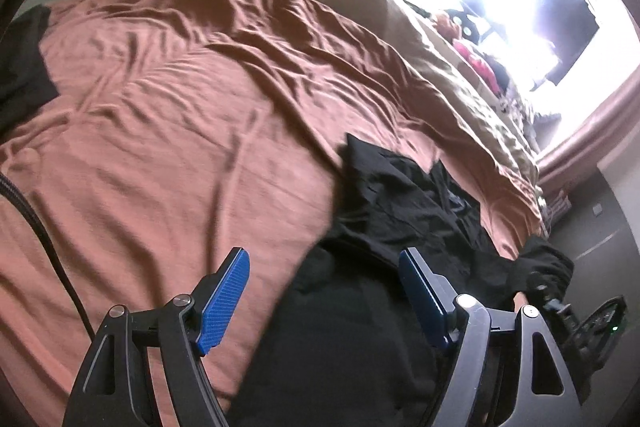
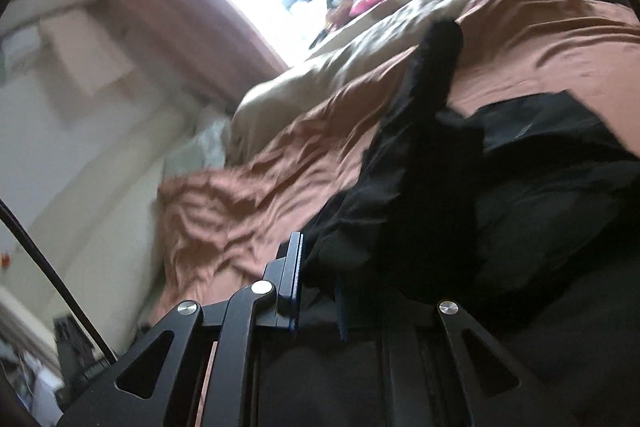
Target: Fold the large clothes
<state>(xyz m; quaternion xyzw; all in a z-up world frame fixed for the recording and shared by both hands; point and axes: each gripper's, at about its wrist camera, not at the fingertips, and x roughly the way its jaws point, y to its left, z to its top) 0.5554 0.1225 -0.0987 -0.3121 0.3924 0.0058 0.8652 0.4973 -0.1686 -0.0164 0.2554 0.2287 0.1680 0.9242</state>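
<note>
- Rust bedsheet lying wrinkled w/ black garment bunching on it.
- Left gripper hanging w/ fingers apart, nothing btwn.
- Right gripper clamping on black garment.

My left gripper has bright blue, finely ribbed pads on black arms. The garment is plain black, lying on a rust-orange bed sheet. Beside that sheet a beige blanket, and dusty pink curtains.
</note>
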